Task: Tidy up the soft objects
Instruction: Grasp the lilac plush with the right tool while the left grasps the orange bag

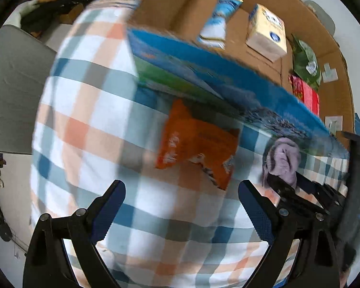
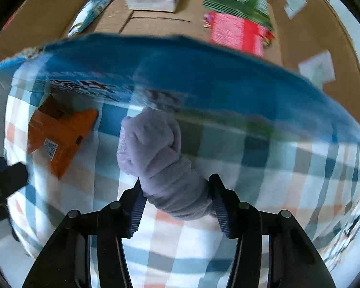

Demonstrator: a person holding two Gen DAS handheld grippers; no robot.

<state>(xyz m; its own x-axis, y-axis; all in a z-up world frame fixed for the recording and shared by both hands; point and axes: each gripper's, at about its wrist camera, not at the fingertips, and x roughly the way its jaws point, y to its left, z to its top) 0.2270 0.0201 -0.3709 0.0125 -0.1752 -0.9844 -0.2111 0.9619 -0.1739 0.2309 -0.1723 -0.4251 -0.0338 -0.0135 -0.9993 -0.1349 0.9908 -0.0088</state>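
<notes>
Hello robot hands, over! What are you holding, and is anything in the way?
Right gripper shut on purple sock. Left gripper open, empty. Box's blue wall stands ahead; orange packet lies beside, clear.

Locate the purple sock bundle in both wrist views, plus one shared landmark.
Left wrist: purple sock bundle sits at right of centre, held by the right gripper just under the box's blue wall.
Right wrist: purple sock bundle sits at centre, clamped between the gripper fingers.
Shared landmark: orange packet on the checked cloth.
</notes>
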